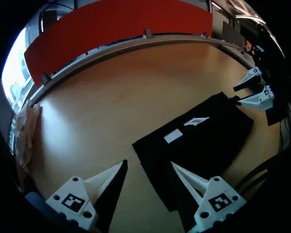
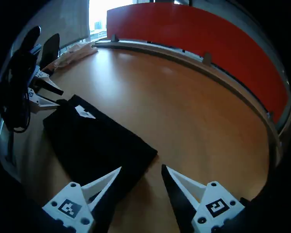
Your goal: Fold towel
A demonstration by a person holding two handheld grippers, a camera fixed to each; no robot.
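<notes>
I am holding my left claw [image 1: 148,163] and right claw [image 2: 141,167] apart, at opposite ends of the flat black cloth towel [image 1: 200,143] lying on the light wooden bench [image 1: 106,97]. I am judging each should pinch one corner, lifting evenly.

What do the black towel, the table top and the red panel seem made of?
The towel looks like soft cloth: matte black, no shine. The table top is probably wood or laminate: smooth, soft glare. The red panel is unclear, perhaps felt or painted board, matte.
</notes>
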